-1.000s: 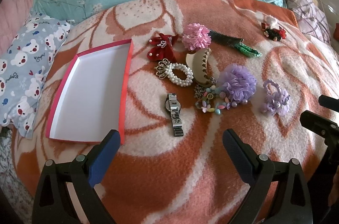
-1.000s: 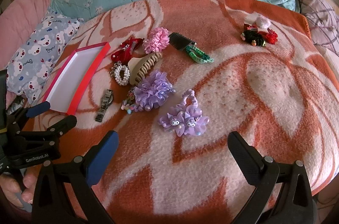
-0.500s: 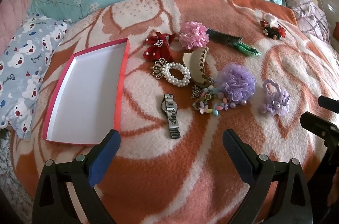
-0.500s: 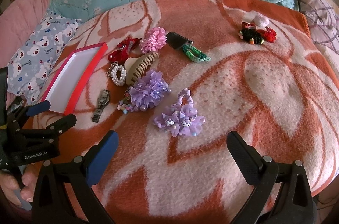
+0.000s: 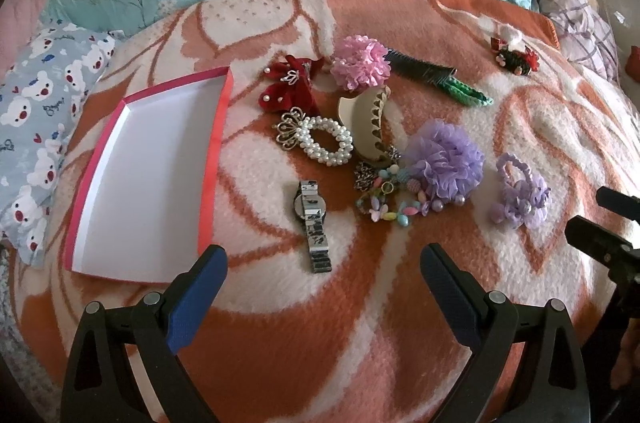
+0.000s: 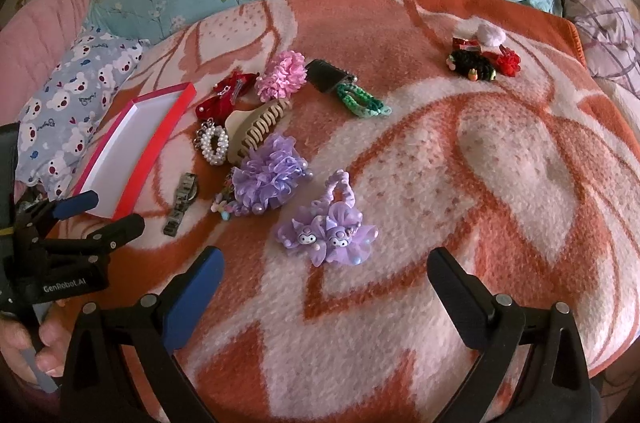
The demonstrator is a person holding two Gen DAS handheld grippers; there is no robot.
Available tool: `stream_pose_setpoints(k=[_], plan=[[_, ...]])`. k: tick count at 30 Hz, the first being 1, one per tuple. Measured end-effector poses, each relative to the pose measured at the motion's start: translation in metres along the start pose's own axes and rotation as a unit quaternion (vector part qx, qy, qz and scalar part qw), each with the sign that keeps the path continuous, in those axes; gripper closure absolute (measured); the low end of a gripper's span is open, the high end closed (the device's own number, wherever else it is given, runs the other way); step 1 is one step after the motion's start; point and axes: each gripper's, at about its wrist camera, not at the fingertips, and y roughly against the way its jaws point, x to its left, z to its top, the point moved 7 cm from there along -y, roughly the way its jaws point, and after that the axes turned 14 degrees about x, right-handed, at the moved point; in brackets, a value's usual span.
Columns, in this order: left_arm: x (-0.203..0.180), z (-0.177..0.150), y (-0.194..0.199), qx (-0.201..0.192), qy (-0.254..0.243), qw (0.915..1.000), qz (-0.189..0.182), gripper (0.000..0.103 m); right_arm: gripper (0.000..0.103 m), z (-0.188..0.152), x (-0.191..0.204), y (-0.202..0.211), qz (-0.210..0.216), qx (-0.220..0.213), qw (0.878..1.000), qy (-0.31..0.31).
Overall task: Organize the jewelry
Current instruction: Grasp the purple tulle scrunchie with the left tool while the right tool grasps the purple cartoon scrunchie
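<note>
Jewelry and hair pieces lie in a cluster on the blanket: a metal watch [image 5: 314, 219], a pearl bracelet [image 5: 324, 141], a beaded bracelet [image 5: 384, 203], a purple pompom [image 5: 446, 161] and a purple scrunchie [image 6: 328, 231]. A red-rimmed white tray [image 5: 140, 175] lies empty to their left. My left gripper [image 5: 323, 263] is open just short of the watch's near end. My right gripper [image 6: 326, 261] is open, hovering just before the purple scrunchie. Neither holds anything.
A red bow [image 5: 290, 89], pink flower [image 5: 360, 67], beige claw clip [image 5: 366, 121] and comb with green clip [image 5: 440, 79] lie behind. Red and black clips [image 6: 480, 61] sit far right. Pillows [image 5: 40, 119] border the blanket. A hand [image 6: 24, 351] holds the left gripper.
Both views have drifted slightly, so the objects sit a little further left. Both grippers stay open; nothing on the blanket has been picked up or moved.
</note>
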Motion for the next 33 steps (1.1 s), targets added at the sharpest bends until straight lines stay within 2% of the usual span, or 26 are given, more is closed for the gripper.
stream_pose_setpoints(k=[4,6,13,16,18,19,20,22,23,24,25,27,28,29,30,33], plan=[[0.001,0.011,-0.011,0.004,0.002,0.9997,-0.022,0.006,0.009,0.003,-0.004,-0.007,-0.002,0.003,1.000,-0.004],[0.001,0.018,-0.017,0.008,0.005,0.9992,-0.038,0.006,0.015,0.006,-0.007,-0.012,-0.001,0.007,1.000,-0.007],[-0.015,0.048,-0.039,0.012,-0.010,0.9961,-0.086,0.007,0.021,0.014,-0.011,-0.032,0.000,0.017,1.000,-0.009],[-0.025,0.060,-0.049,0.014,-0.022,0.9947,-0.099,0.009,0.032,0.016,-0.013,-0.043,0.002,0.022,1.000,-0.010],[-0.036,0.069,-0.056,0.012,-0.037,0.9929,-0.112,0.011,0.050,0.016,-0.015,-0.051,0.011,0.031,0.999,-0.013],[-0.040,0.073,-0.060,0.012,-0.042,0.9925,-0.114,0.011,0.054,0.016,-0.015,-0.053,0.027,0.033,0.999,-0.015],[-0.046,0.077,-0.066,0.014,-0.053,0.9914,-0.119,0.014,0.061,0.015,-0.015,-0.054,0.039,0.032,0.999,-0.017],[-0.054,0.081,-0.077,0.023,-0.065,0.9904,-0.120,0.022,0.066,0.014,-0.018,-0.050,0.046,0.024,0.998,-0.018],[-0.057,0.083,-0.087,0.033,-0.073,0.9898,-0.118,0.030,0.081,0.014,-0.019,-0.048,0.046,0.021,0.998,-0.020],[-0.060,0.085,-0.094,0.040,-0.076,0.9893,-0.118,0.037,0.081,0.014,-0.023,-0.044,0.044,0.018,0.999,-0.026],[-0.063,0.088,-0.101,0.047,-0.078,0.9886,-0.119,0.040,0.081,0.013,-0.026,-0.042,0.046,0.016,0.998,-0.029],[-0.065,0.091,-0.116,0.060,-0.079,0.9864,-0.131,0.057,0.081,0.012,-0.031,-0.037,0.047,0.015,0.998,-0.033],[-0.067,0.093,-0.116,0.060,-0.079,0.9860,-0.134,0.061,0.081,0.011,-0.034,-0.035,0.045,0.014,0.998,-0.034],[-0.069,0.095,-0.116,0.058,-0.080,0.9854,-0.139,0.075,0.081,0.010,-0.035,-0.033,0.043,0.014,0.998,-0.034],[-0.070,0.097,-0.116,0.059,-0.082,0.9835,-0.150,0.083,0.081,0.010,-0.036,-0.031,0.043,0.012,0.998,-0.036],[-0.067,0.099,-0.110,0.045,-0.084,0.9845,-0.147,0.091,0.081,0.011,-0.036,-0.028,0.028,0.004,0.999,-0.029]])
